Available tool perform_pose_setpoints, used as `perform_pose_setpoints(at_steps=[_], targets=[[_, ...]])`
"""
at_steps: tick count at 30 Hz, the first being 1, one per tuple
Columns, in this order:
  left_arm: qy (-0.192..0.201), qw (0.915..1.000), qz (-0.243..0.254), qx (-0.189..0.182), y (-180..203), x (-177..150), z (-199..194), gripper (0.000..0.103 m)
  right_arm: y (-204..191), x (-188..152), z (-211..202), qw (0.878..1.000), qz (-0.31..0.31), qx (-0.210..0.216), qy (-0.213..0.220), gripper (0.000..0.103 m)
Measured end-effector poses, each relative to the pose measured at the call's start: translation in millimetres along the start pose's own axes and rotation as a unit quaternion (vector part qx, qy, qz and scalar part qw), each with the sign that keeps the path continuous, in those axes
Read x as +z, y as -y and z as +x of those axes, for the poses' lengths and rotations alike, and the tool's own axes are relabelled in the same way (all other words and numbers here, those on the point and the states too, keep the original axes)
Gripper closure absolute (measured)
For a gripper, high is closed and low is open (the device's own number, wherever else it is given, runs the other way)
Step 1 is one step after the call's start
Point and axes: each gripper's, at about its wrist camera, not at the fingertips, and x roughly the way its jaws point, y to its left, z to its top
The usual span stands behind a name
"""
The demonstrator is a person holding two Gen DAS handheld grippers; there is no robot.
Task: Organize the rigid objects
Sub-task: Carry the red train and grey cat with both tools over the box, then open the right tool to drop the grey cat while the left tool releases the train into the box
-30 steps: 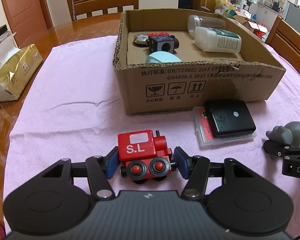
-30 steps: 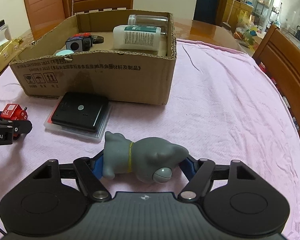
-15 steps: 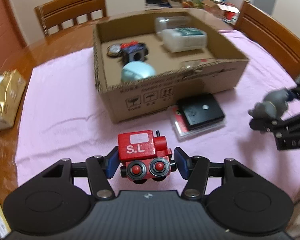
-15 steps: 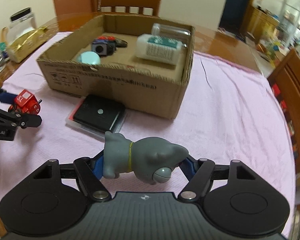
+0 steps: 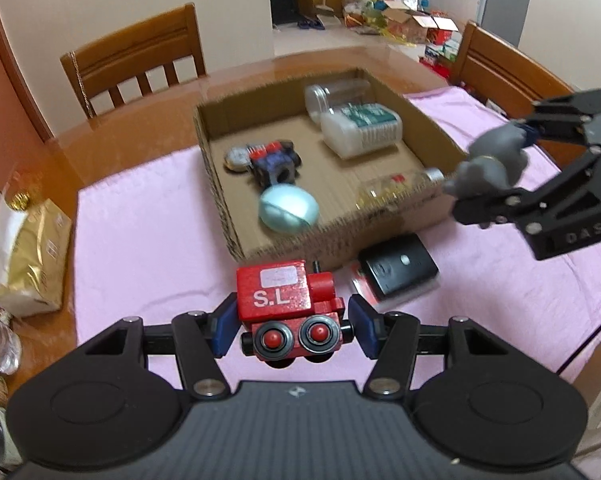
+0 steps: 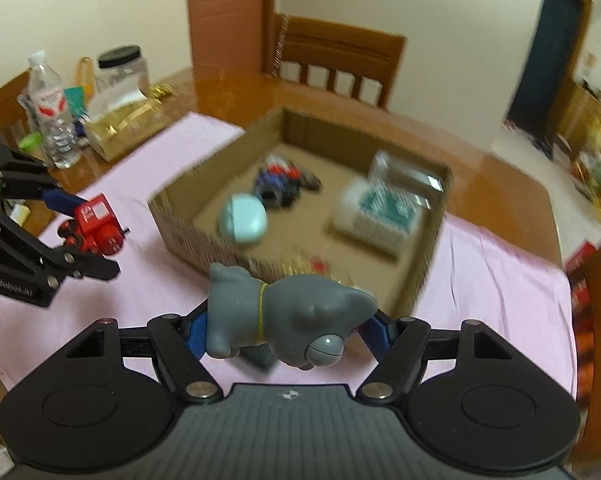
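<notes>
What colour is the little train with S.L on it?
The toy train is red, with white letters and black-rimmed wheels. It shows best in the left wrist view.

Lighting: soft, even indoor light is reaching you from above; shadows under the cardboard box (image 5: 332, 240) are staying faint. Glare: the bare wooden table (image 5: 112, 152) is throwing an orange sheen on the far left. Blur: you are getting motion smear across the right wrist view, heaviest on the box contents; the left wrist view is smearing only mildly. Distortion: fisheye bending is curving walls and chairs, and dark corners are vignetting both frames.
</notes>
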Motion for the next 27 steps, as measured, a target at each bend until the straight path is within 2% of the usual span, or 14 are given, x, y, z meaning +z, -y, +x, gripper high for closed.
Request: perform_pose_setpoints(at_steps=[4, 12, 17, 27], targets=[[0.019, 0.9997, -0.001, 0.015, -9.5, 13.0, -5.1, 0.046, -2.4, 30.1, 16.4, 0.999, -0.025, 0.014, 0.015, 0.026], [0.046, 0.9982, 0.002, 0.038, -23.5, 41.7, -3.7, 0.046, -9.8, 62.6, 59.8, 0.998, -0.059, 0.031, -0.004, 0.025], [0.049, 0.9978, 0.004, 0.044, -30.2, 56.7, 8.4, 0.046, -13.5, 62.5, 60.2, 0.998, -0.059, 0.027, 0.006, 0.001], [0.059, 0.9975, 0.01, 0.038, -30.0, 105.8, 56.1, 0.046, -12.3, 47.7, 40.0, 1.0, -0.024, 0.02, 0.005, 0.0]])
